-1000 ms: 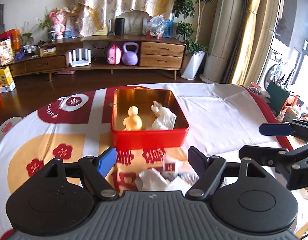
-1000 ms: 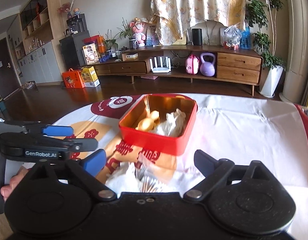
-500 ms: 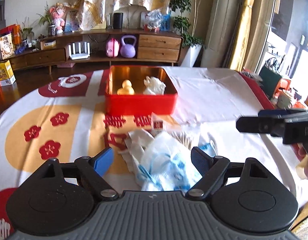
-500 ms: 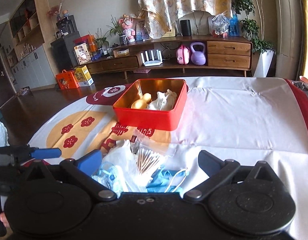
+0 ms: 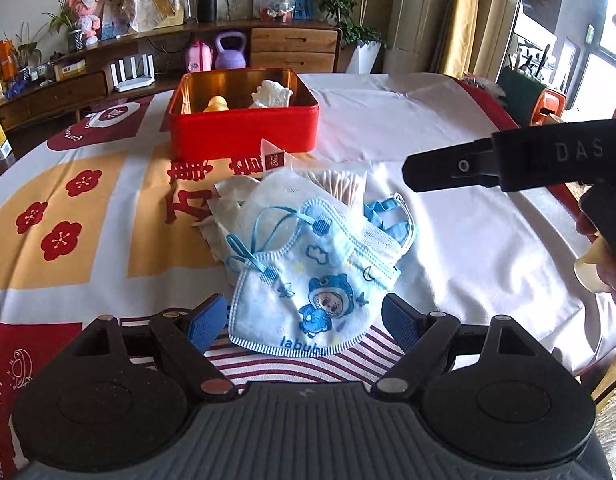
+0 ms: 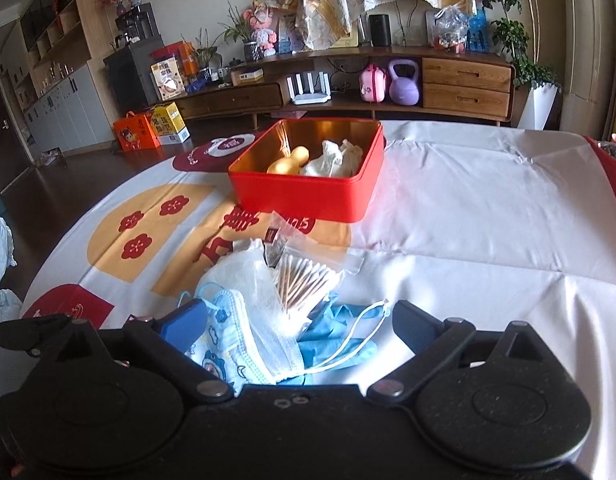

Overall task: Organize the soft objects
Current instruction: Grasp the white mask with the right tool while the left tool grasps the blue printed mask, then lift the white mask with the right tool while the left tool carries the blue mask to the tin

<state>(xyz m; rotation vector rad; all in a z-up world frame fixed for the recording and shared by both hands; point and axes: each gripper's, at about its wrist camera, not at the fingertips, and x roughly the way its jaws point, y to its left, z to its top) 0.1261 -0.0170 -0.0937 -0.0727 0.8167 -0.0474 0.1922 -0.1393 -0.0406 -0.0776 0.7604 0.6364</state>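
On the near part of the table, a heap of soft things is seen: at its left, white tissue; in the middle, a child's mask printed with a cartoon; behind it, a bag of cotton swabs; at the right, a blue mask partly tucked under. The left gripper is held wide open with nothing in it, its pads to either side of the child's mask's near edge and not pressing. The right gripper is also spread wide and empty over the same heap. The child's mask is judged light, limp and easily snagged by its ear loops; its folded body is best pinched, not a loop. Far off stands the red tin, already holding a yellow toy and a white cloth.
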